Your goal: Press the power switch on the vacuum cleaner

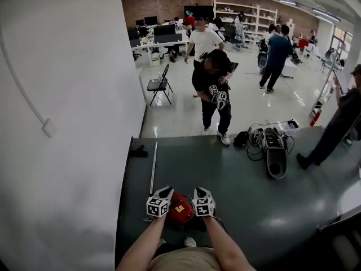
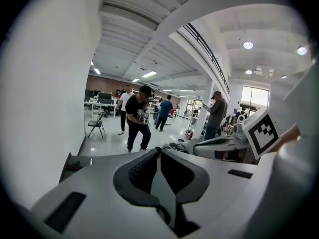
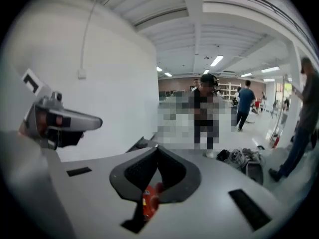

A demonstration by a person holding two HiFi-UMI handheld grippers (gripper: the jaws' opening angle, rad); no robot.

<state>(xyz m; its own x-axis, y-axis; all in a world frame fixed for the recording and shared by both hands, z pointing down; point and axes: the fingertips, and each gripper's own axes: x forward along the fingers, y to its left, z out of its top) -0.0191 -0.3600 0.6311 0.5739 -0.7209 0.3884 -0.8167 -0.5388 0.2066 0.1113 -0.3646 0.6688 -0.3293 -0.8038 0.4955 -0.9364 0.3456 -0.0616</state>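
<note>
A red vacuum cleaner [image 1: 181, 212] sits on the dark mat [image 1: 225, 185] just in front of me, with a small yellow mark on its top. Its power switch cannot be made out. My left gripper [image 1: 166, 191] hovers over its left side and my right gripper [image 1: 199, 191] over its right side. Both point forward and level. In the left gripper view the left gripper [image 2: 158, 150] is shut with nothing in it. In the right gripper view the right gripper [image 3: 157, 148] is shut too, and the red vacuum cleaner [image 3: 151, 198] shows below its pads.
A thin metal tube [image 1: 153, 167] lies on the mat ahead to the left, near a white wall [image 1: 67, 123]. A grey machine [image 1: 276, 158] with tangled cables [image 1: 252, 140] lies at the right. A person [image 1: 216, 95] stands beyond the mat; a folding chair [image 1: 160, 84] stands farther back.
</note>
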